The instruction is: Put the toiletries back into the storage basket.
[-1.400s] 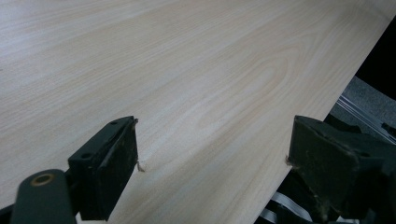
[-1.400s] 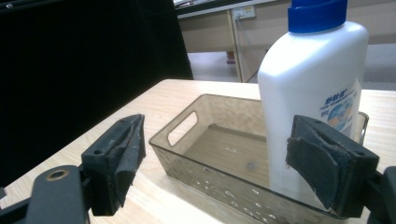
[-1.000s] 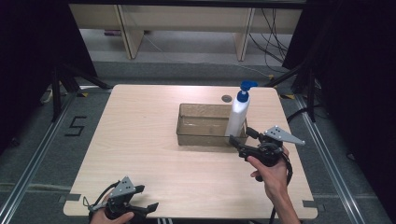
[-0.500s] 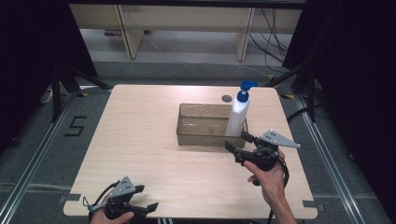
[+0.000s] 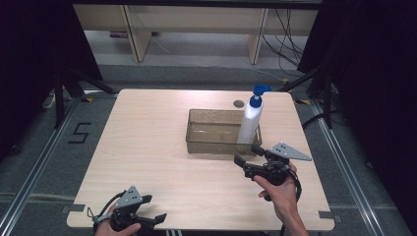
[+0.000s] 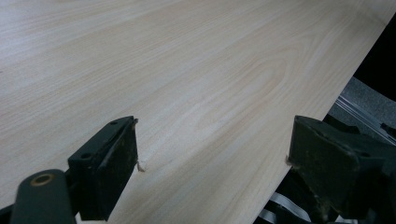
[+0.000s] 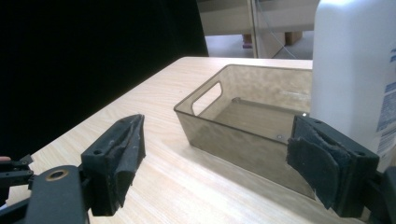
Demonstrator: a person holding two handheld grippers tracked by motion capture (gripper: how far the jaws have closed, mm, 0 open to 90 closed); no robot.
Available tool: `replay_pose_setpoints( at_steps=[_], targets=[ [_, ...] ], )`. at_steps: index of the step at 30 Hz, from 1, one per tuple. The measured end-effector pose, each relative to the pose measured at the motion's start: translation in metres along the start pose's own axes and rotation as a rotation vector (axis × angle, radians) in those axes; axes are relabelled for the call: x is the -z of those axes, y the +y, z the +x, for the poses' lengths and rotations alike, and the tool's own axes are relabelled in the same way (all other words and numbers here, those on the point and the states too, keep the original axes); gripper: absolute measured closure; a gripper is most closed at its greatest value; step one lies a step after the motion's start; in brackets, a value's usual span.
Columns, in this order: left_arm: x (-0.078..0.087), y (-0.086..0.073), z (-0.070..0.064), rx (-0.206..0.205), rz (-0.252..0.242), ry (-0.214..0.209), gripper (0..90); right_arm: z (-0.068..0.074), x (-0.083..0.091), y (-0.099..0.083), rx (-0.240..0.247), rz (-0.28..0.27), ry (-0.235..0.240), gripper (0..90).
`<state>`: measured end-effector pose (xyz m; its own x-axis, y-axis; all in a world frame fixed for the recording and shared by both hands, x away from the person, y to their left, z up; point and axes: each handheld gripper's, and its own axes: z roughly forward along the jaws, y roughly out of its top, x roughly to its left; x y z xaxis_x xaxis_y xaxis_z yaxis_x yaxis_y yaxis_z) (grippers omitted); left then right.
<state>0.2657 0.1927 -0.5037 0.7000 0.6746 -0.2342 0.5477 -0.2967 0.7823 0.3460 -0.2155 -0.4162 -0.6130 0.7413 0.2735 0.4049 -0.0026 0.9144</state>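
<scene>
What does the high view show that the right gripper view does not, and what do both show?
High view alone: the bottle's blue pump, the whole table, the person's right hand and the left gripper at the near edge. Right gripper view alone: the handle slot in the bin's end wall and blue print on the bottle. Both: the white bottle, the clear brown bin and the open right gripper close to them.

Wide bare stretch of light wooden worktop (image 5: 147,147) left of the smoky translucent plastic bin (image 5: 216,132), open for passage. Blocked at the bin's right front corner by the tall white pump bottle with blue head (image 5: 252,118). Bare wood in front of the bin, too.
</scene>
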Motion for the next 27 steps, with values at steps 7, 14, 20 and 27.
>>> replay_pose_setpoints(
  at_steps=[7, 14, 20, 27],
  targets=[
    [0.000, 0.000, 0.000, 0.002, 0.001, -0.003, 15.1, 0.004, 0.001, -0.006, 0.027, 0.009, 0.012, 19.4],
    [0.000, 0.000, 0.000, 0.000, -0.001, -0.001, 15.1, 0.009, 0.000, -0.016, 0.006, 0.018, 0.050, 19.2],
    [0.000, 0.000, 0.001, -0.003, 0.004, 0.000, 15.0, 0.013, -0.001, -0.021, 0.001, 0.015, 0.063, 18.8],
    [0.000, 0.000, 0.000, -0.001, 0.003, -0.001, 15.0, 0.017, 0.002, -0.027, 0.006, 0.053, 0.073, 18.3]
  ],
)
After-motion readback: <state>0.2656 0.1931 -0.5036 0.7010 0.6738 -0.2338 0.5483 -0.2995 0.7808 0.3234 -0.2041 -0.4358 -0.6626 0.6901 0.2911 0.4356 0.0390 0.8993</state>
